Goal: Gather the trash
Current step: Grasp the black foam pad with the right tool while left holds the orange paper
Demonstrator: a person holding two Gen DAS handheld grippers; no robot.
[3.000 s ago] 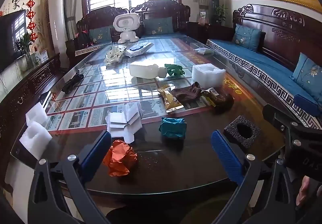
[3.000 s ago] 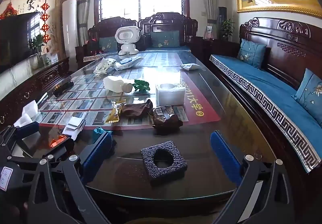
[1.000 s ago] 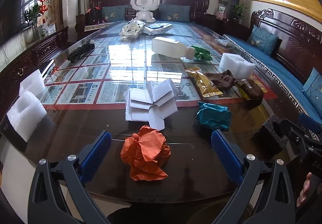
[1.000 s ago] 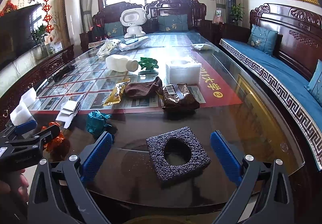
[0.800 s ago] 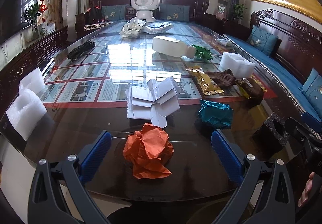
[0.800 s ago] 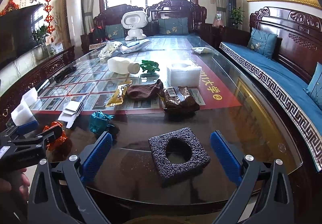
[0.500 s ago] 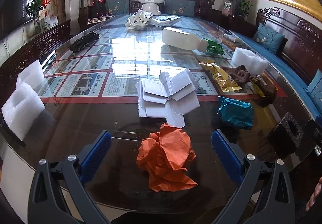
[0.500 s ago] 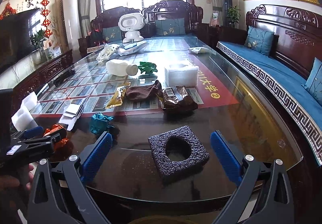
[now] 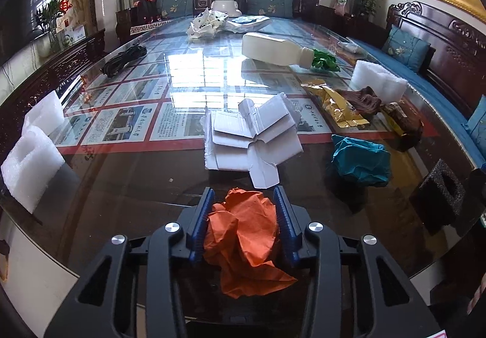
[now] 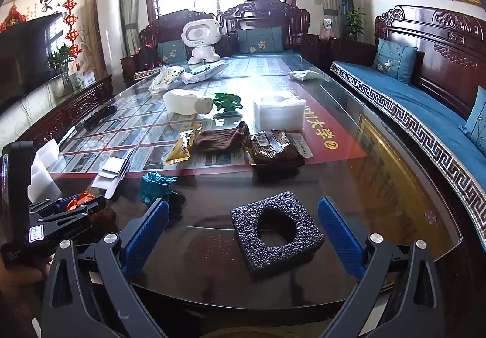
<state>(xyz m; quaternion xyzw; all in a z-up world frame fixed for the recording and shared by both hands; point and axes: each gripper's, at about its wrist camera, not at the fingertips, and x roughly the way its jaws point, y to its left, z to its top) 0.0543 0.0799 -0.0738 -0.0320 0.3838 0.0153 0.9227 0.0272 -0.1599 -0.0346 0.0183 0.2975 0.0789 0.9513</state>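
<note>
My left gripper (image 9: 243,201) is shut on a crumpled orange paper ball (image 9: 243,231) near the front edge of the glass table (image 9: 136,192). In the right wrist view the left gripper (image 10: 91,205) shows at the far left with the orange paper (image 10: 79,198) between its blue pads. My right gripper (image 10: 243,216) is open, its fingers on either side of a black foam block with a hole (image 10: 275,231), without touching it. A crumpled teal paper (image 9: 360,161) lies to the right of the orange ball.
Flattened white cardboard (image 9: 252,137), a gold wrapper (image 9: 334,107), a brown sock (image 10: 221,136), a brown packet (image 10: 275,145), a white bottle (image 9: 275,49) and white foam pieces (image 9: 29,164) lie on the table. A blue-cushioned bench (image 10: 425,107) runs along the right.
My left gripper moved forward over the orange paper ball and closed on it. My right gripper stayed open around the black foam block.
</note>
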